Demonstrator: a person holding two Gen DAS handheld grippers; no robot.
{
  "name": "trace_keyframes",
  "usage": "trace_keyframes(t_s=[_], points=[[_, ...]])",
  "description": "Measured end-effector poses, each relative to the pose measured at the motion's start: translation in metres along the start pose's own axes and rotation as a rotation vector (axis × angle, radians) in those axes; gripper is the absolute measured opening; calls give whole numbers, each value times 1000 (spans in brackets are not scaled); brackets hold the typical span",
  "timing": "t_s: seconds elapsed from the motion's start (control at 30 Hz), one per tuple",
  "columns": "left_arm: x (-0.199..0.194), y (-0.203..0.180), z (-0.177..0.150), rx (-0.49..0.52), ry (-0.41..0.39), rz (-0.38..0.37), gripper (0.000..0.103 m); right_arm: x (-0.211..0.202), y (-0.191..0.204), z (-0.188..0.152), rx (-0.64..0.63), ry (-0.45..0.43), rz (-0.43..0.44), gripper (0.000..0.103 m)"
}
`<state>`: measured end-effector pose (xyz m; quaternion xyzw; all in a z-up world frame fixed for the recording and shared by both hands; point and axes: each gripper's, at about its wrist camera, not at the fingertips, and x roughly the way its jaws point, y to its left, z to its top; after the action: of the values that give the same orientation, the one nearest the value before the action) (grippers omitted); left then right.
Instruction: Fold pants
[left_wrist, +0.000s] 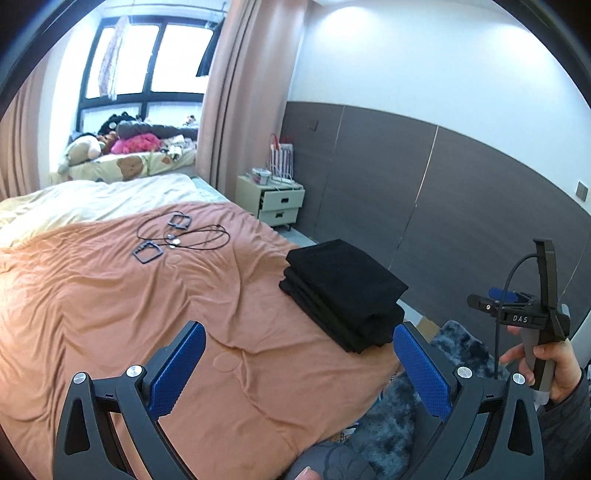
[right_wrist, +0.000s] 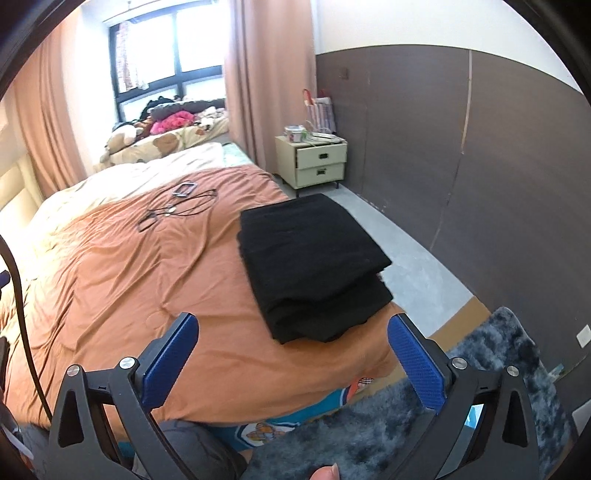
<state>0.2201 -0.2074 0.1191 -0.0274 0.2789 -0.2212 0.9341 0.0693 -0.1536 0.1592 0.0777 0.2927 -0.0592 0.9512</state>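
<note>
Folded black pants (right_wrist: 314, 266) (long axis toward the nightstand (right_wrist: 319, 162)) lie flat.

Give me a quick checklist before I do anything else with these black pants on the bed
1. Pants folded into a compact stack: ok.
2. Pants fully supported on the orange bedspread: ok, though they lie close to the bed's right edge.
3. Left gripper open with nothing between the pads: ok.
4. Right gripper open and clear of the pants: ok.
5. Layers squared up: not ok, the lower layers stick out past the top one at the near corner.
6. Cords and frames lying farther up the bed, apart from the pants: ok.
</note>
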Motion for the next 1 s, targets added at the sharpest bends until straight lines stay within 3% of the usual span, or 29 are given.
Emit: trace_keyframes(t_s=[0.47,1.0], points=[[-126,12,-60,-29,-103,107,103,-48,38,-41,-59,-61,81,103],[-212,26,-122,-14,-174,261,103,-79,55,-92,-69,-130,222,103]])
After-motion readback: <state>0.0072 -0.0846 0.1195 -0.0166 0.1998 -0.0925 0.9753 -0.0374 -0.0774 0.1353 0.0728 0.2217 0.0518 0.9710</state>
